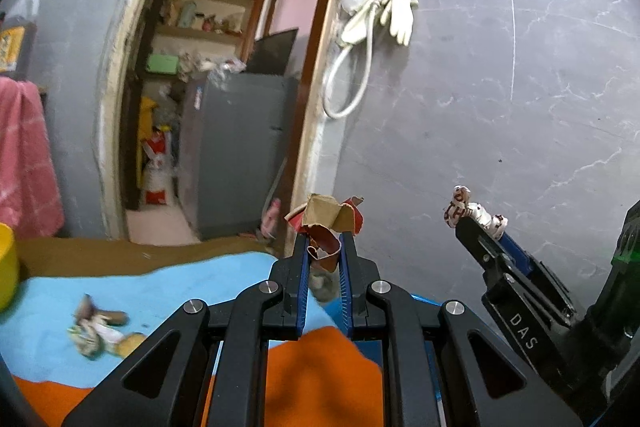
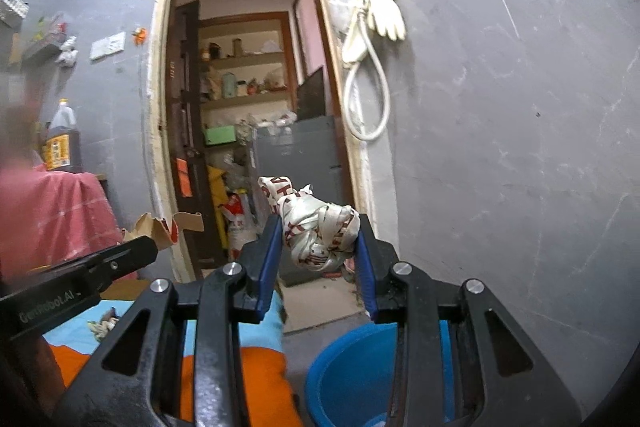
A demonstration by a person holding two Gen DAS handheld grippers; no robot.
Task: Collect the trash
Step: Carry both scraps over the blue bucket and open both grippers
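My left gripper (image 1: 325, 247) is shut on a crumpled scrap of red and brown cardboard (image 1: 326, 221), held in the air past the edge of the cloth-covered surface. My right gripper (image 2: 320, 239) is shut on a wad of white tape with red print (image 2: 318, 227). It shows to the right in the left wrist view (image 1: 478, 223) with the wad (image 1: 460, 205) at its tips. The left gripper and its cardboard (image 2: 160, 227) show at the left of the right wrist view. A blue bin (image 2: 352, 375) sits below my right gripper. More crumpled trash (image 1: 100, 331) lies on the blue cloth.
A blue and orange cloth (image 1: 168, 291) covers the surface at lower left. A yellow container (image 1: 7, 267) stands at the far left. A grey marble wall (image 1: 500, 87) is ahead, with gloves and a hose (image 1: 376, 15) hung by an open doorway (image 1: 224, 87).
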